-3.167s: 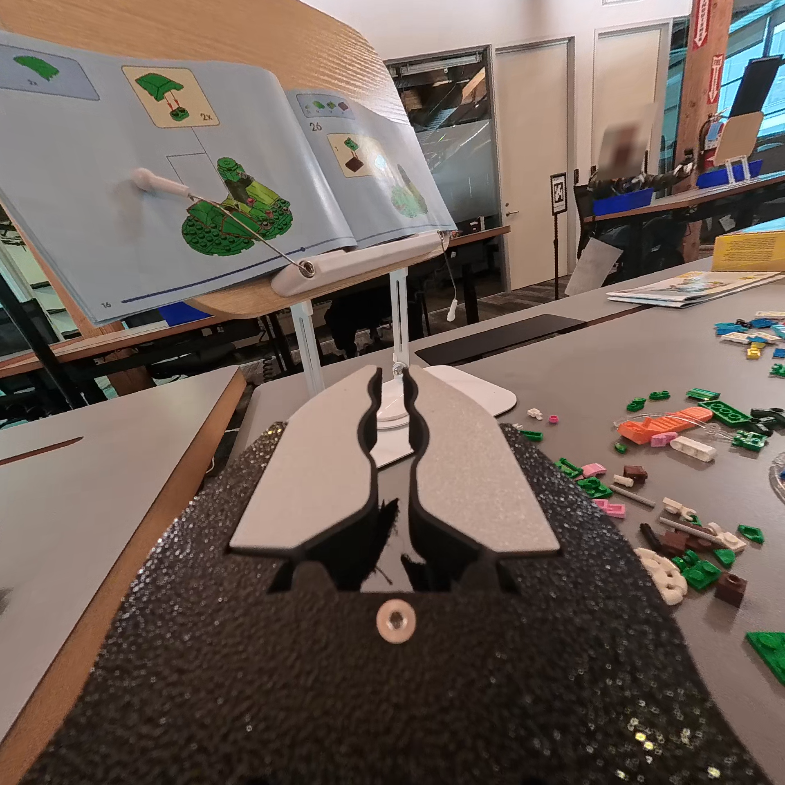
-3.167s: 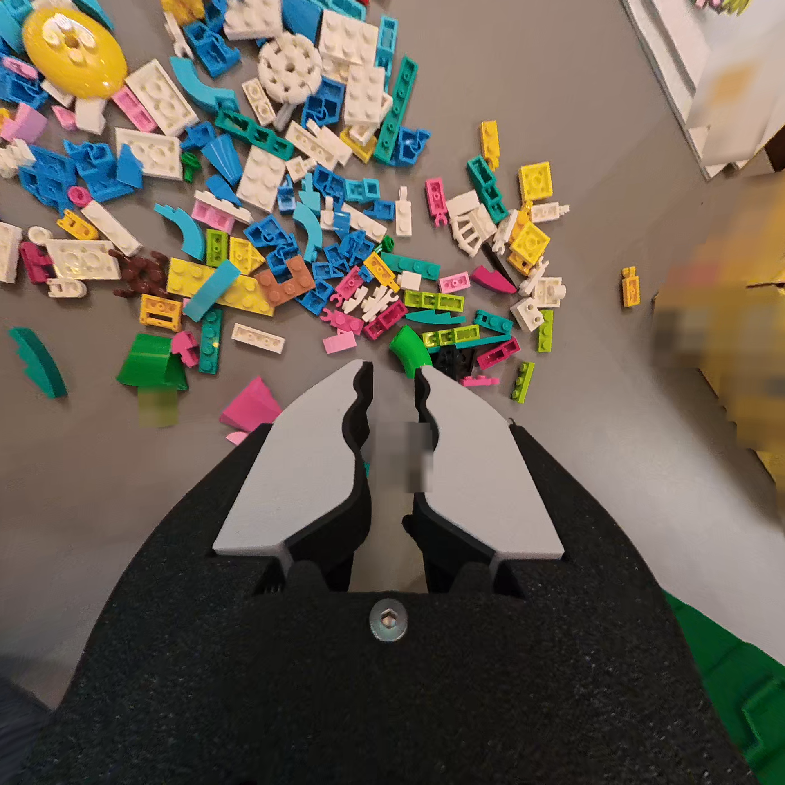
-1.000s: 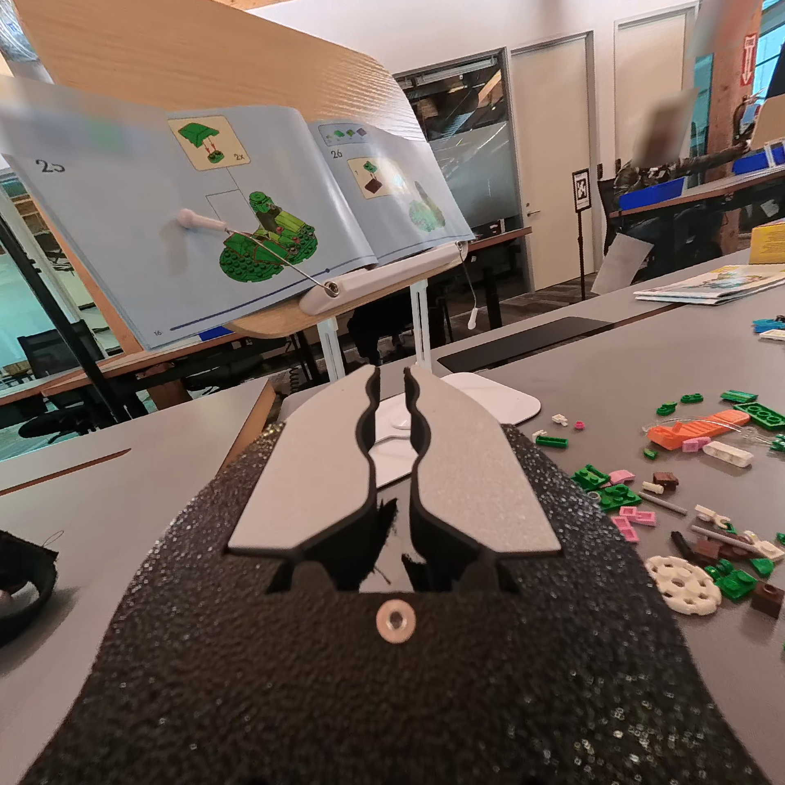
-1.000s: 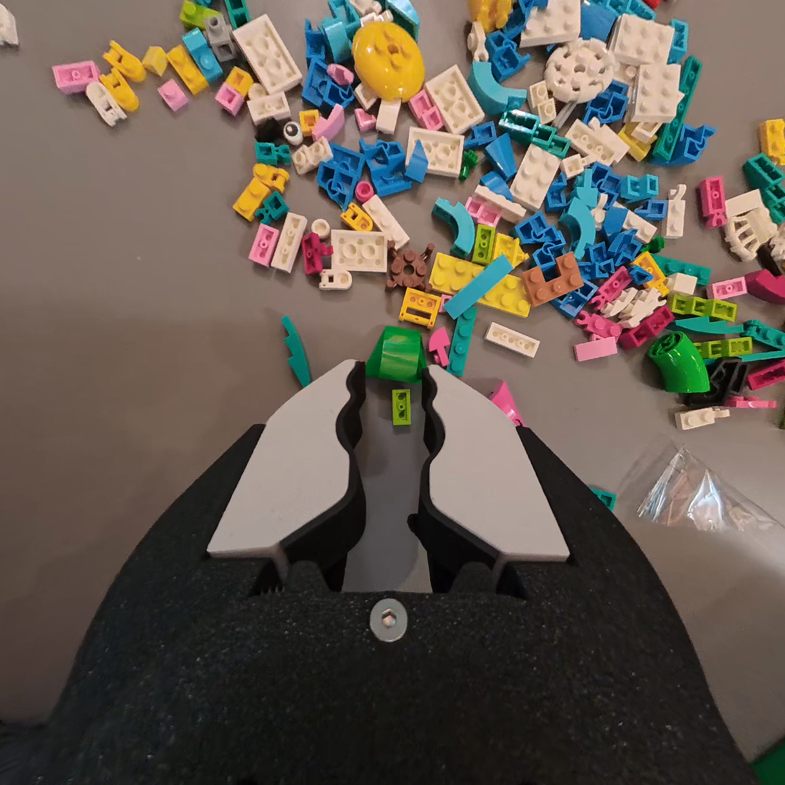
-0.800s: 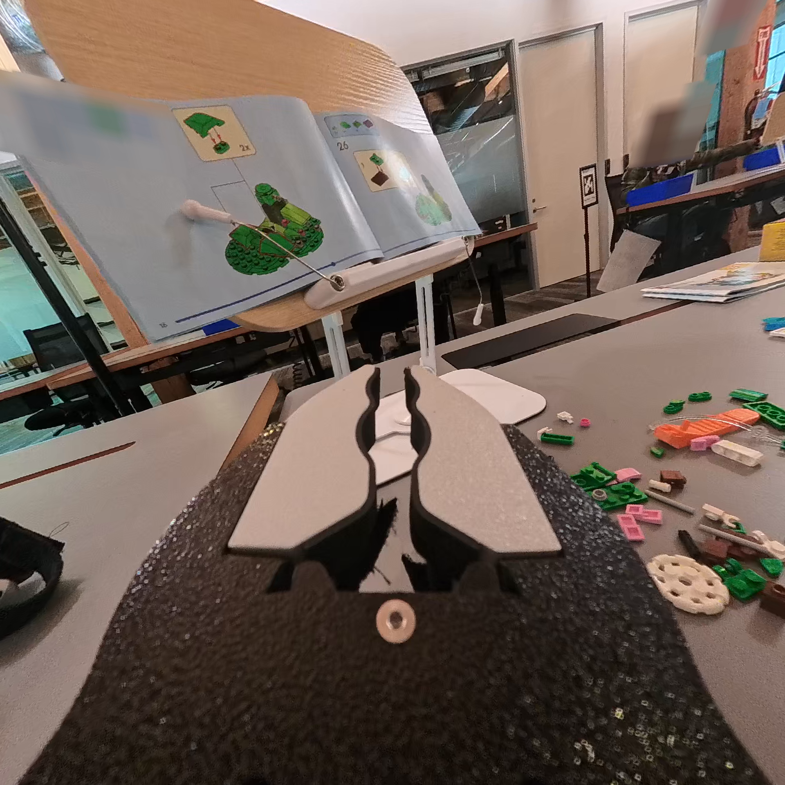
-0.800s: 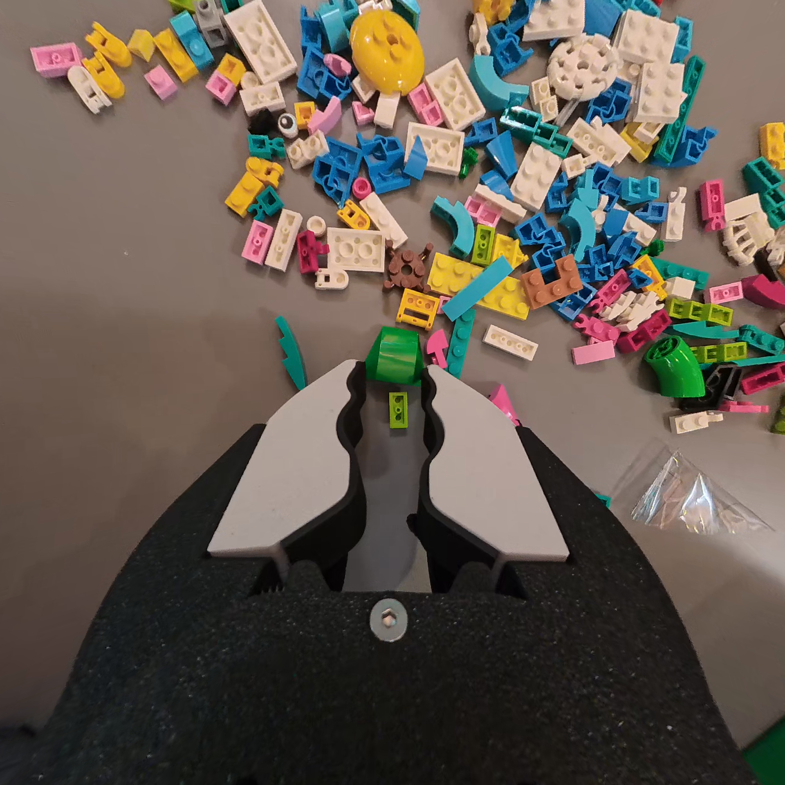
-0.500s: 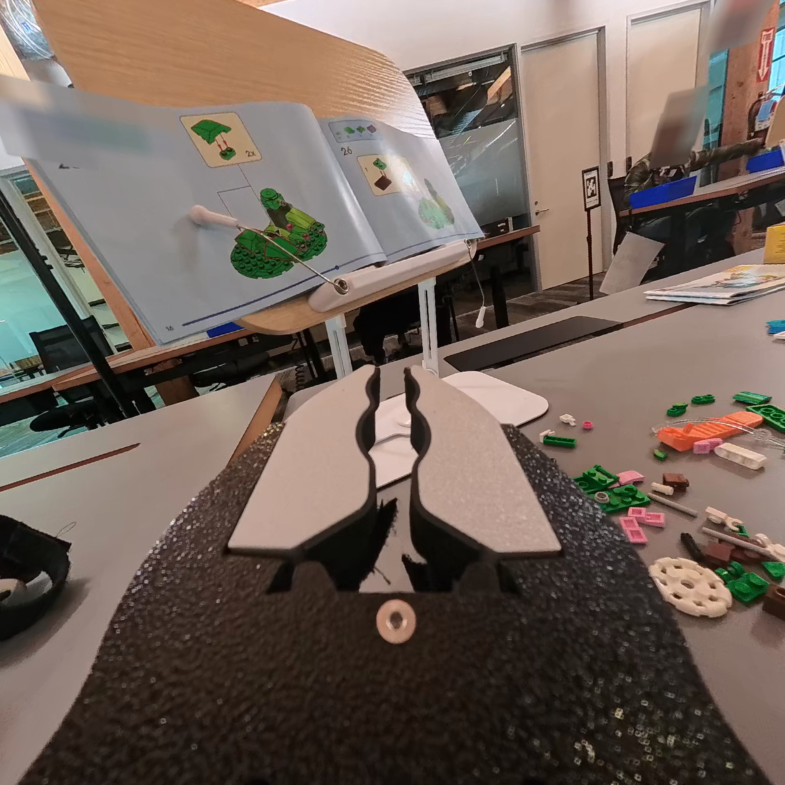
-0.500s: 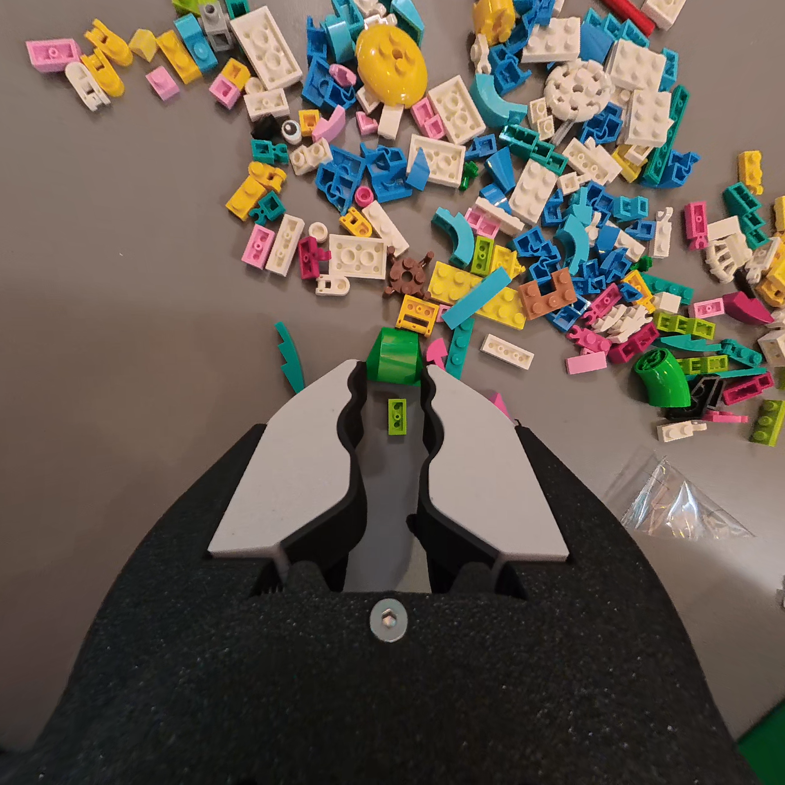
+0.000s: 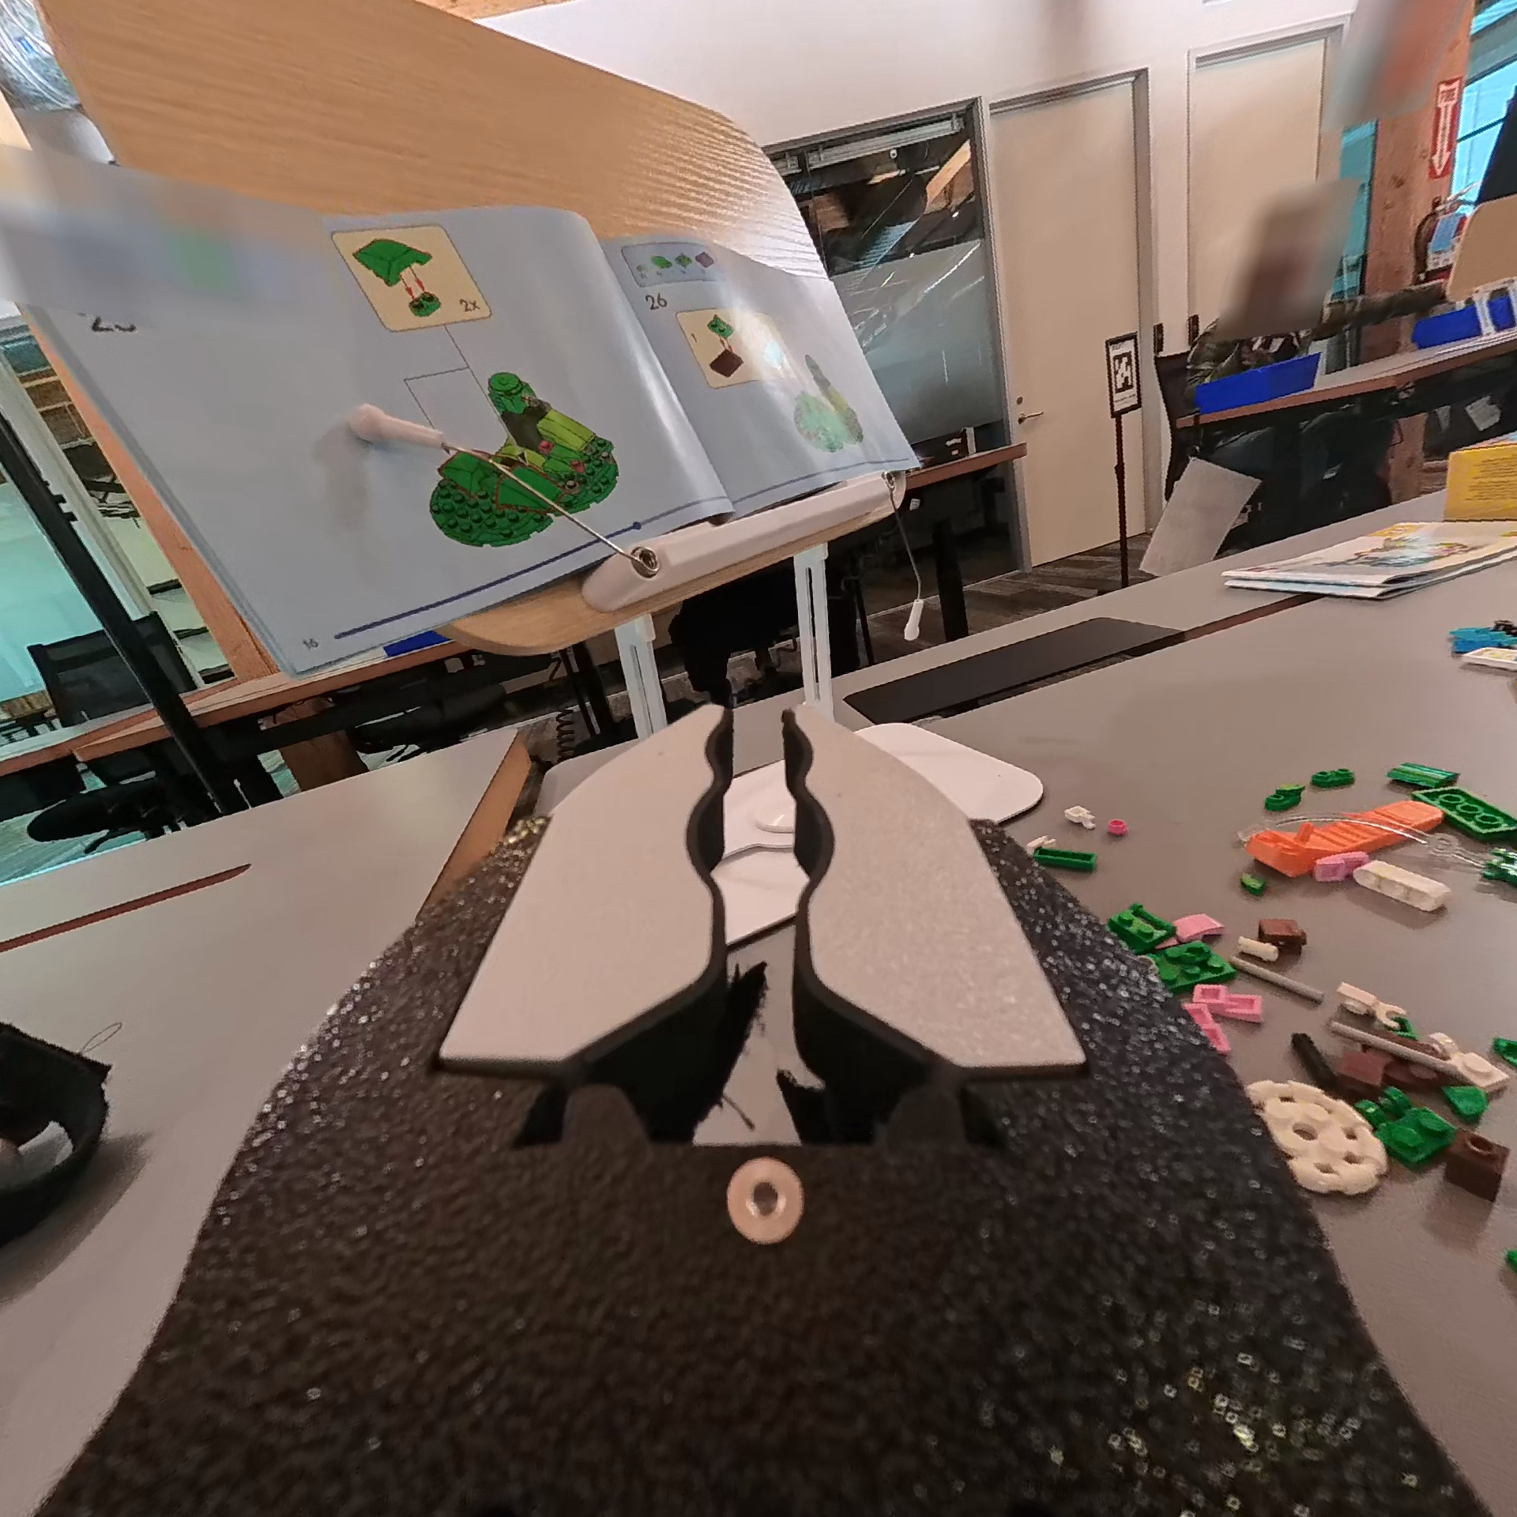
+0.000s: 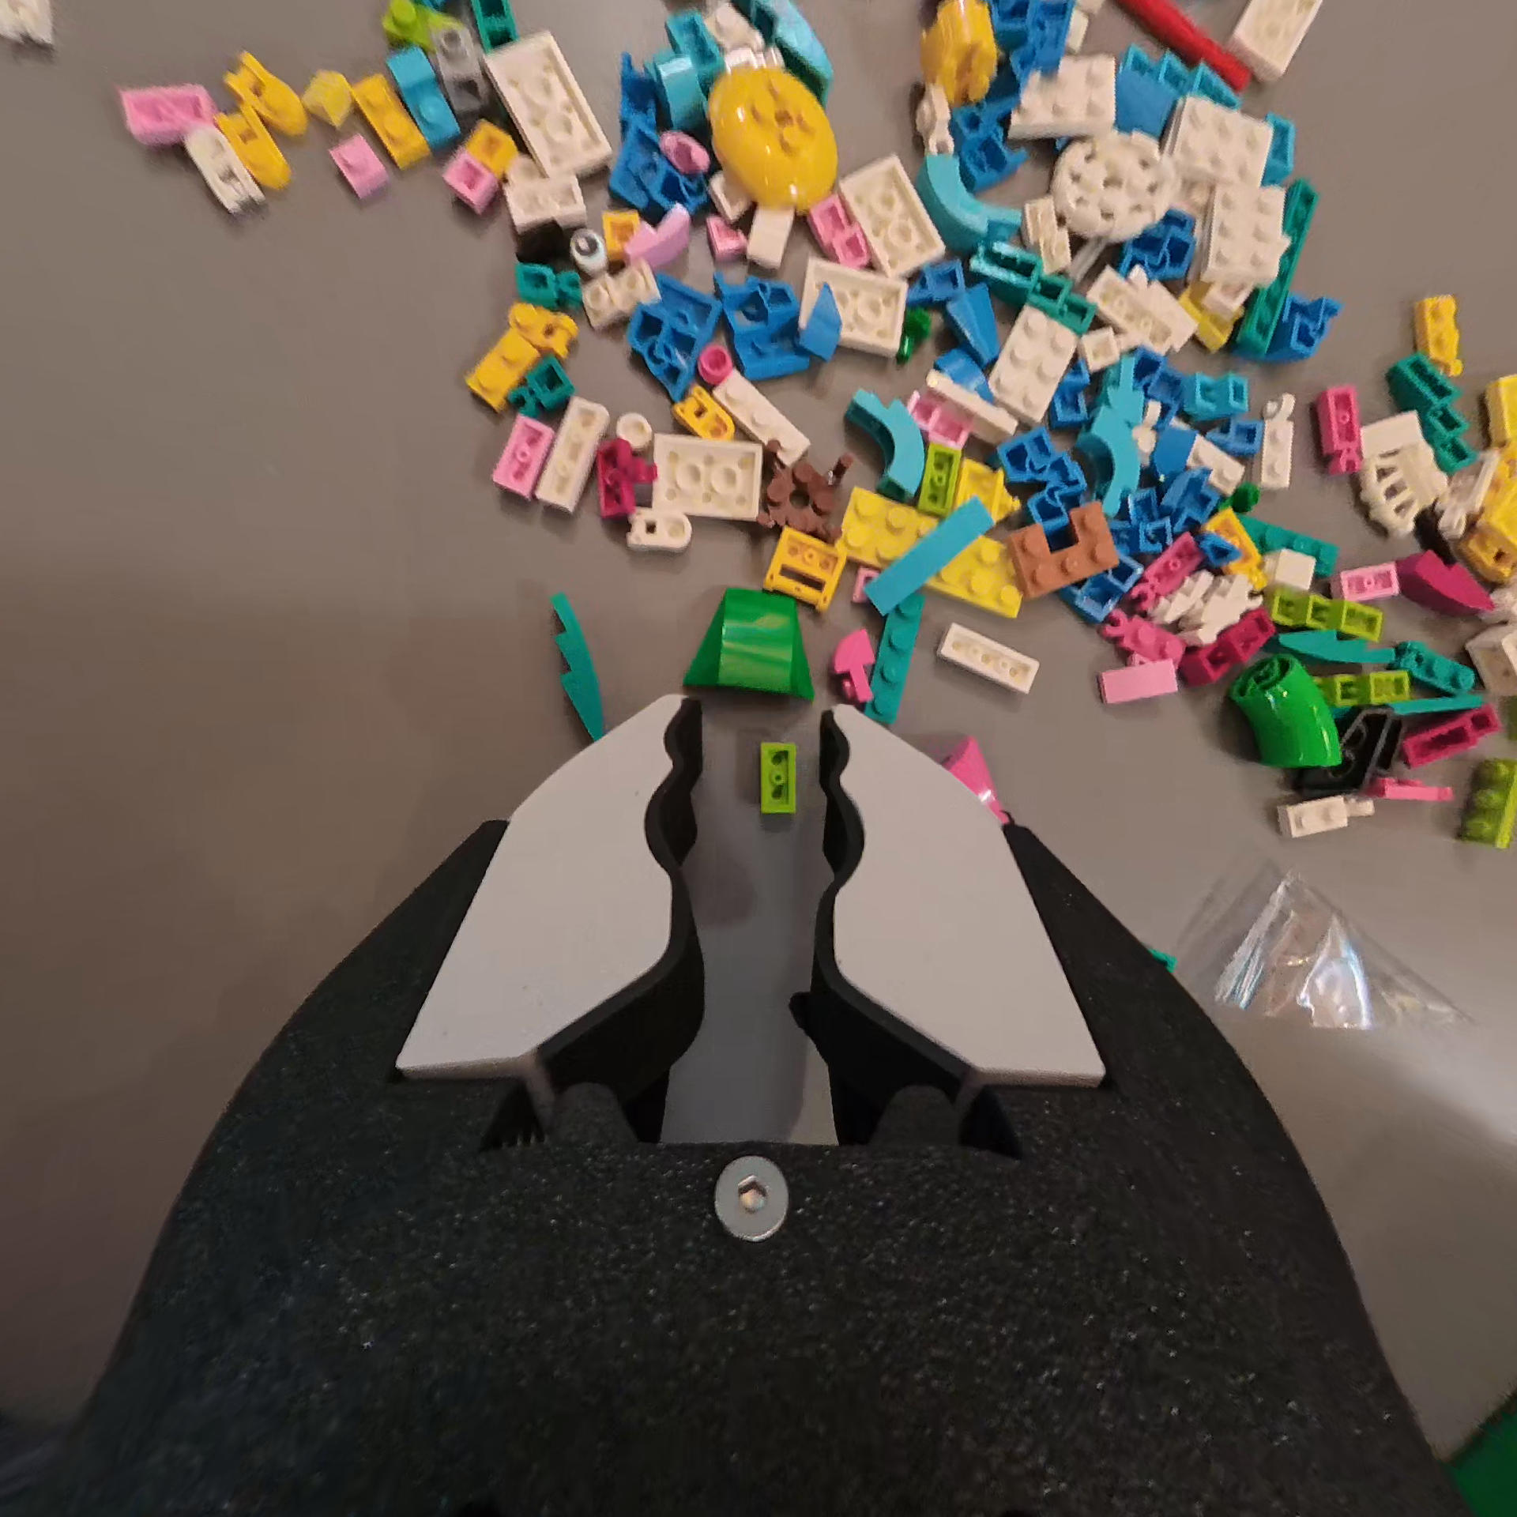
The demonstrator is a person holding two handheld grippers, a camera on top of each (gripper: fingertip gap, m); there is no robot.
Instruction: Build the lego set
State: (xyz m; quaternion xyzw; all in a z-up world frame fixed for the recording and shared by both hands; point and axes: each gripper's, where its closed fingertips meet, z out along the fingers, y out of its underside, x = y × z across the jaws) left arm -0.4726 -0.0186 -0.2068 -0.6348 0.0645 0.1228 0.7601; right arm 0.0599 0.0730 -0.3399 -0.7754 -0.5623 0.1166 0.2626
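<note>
Between my right gripper fingers, on the grey bench, lies one small lime plate; the jaws stand apart and clasp nothing. Just past the fingertips sits a green sloped brick, clear of both pads as far as I can tell. A teal jagged piece lies beside it to the left, a pink piece to the right. A clear plastic bag rests at the near right. Farther off, the loose lego pile spreads toward the far edge, with a yellow oval piece and a white round plate among it.

My left gripper hangs above the bench, jaws parted by a narrow gap, empty. To its right I log scattered green, pink and brown pieces, a white round disc and an orange tool. Beyond the fingertips stands a white-based book stand carrying the open instruction booklet, pinned by a wire clip.
</note>
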